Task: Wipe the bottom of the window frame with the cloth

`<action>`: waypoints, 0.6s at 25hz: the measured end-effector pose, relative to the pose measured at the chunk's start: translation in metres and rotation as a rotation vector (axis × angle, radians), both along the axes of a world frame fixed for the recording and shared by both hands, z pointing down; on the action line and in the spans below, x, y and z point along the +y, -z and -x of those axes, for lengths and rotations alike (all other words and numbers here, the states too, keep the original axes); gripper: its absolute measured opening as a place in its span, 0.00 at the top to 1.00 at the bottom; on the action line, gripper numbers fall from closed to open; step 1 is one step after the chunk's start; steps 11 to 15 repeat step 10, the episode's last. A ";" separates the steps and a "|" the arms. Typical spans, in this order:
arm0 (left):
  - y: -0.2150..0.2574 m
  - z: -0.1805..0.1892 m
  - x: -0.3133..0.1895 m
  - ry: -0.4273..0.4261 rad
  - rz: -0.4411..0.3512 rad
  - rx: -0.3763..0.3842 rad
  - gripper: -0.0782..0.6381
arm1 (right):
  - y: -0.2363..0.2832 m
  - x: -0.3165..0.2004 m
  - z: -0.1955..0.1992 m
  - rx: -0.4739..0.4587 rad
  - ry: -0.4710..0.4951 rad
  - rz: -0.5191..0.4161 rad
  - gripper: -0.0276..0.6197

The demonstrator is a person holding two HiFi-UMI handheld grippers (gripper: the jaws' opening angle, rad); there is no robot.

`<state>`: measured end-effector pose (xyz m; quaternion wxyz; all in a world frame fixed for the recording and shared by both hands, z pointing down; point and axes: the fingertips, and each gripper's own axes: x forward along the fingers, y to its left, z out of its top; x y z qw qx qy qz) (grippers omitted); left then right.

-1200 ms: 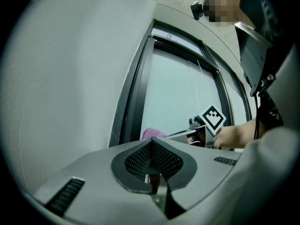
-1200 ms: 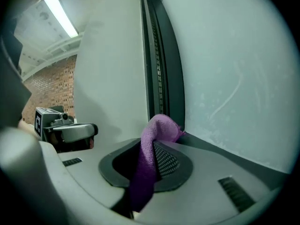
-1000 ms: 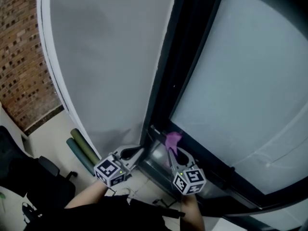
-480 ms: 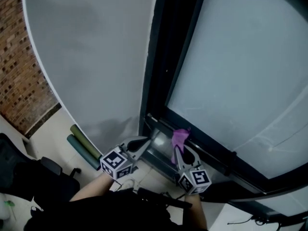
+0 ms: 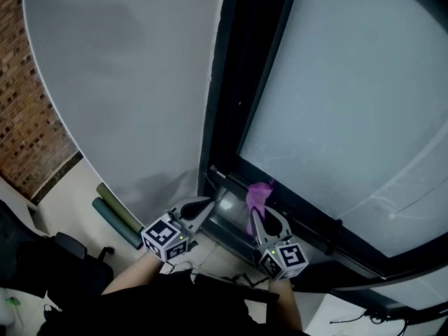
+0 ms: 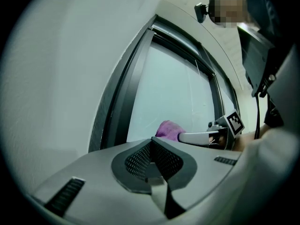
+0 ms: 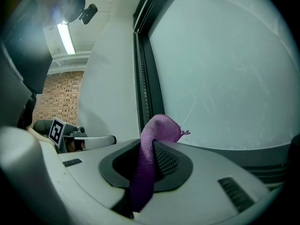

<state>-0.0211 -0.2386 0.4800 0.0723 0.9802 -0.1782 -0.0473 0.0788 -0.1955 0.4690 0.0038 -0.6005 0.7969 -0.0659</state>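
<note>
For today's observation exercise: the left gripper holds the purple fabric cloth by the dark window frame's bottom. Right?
No: the right gripper holds the purple fabric cloth by the dark window frame's bottom. The right gripper view shows it pinched in those jaws; the left gripper is shut, empty.

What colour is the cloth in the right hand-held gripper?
Purple. The cloth shows best in the right gripper view.

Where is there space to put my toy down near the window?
The pale floor between the brick wall and the green rolls is bare. The window frame right of the cloth looks free too. It is crowded in the frame's corner, around the left tool and right tool.
</note>
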 end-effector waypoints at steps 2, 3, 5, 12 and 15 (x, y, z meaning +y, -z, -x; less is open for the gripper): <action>0.003 0.001 -0.003 0.007 -0.005 0.005 0.89 | 0.005 -0.005 0.001 -0.002 0.009 -0.027 0.85; 0.005 0.002 -0.005 0.012 -0.014 0.011 0.89 | 0.007 -0.007 0.002 -0.007 0.016 -0.039 0.85; 0.008 0.005 -0.010 0.023 -0.028 0.021 0.89 | 0.010 -0.011 0.005 -0.013 0.029 -0.055 0.85; 0.011 0.010 -0.014 0.045 -0.024 0.038 0.89 | 0.009 -0.017 0.011 -0.014 0.043 -0.052 0.85; 0.011 0.010 -0.014 0.045 -0.024 0.038 0.89 | 0.009 -0.017 0.011 -0.014 0.043 -0.052 0.85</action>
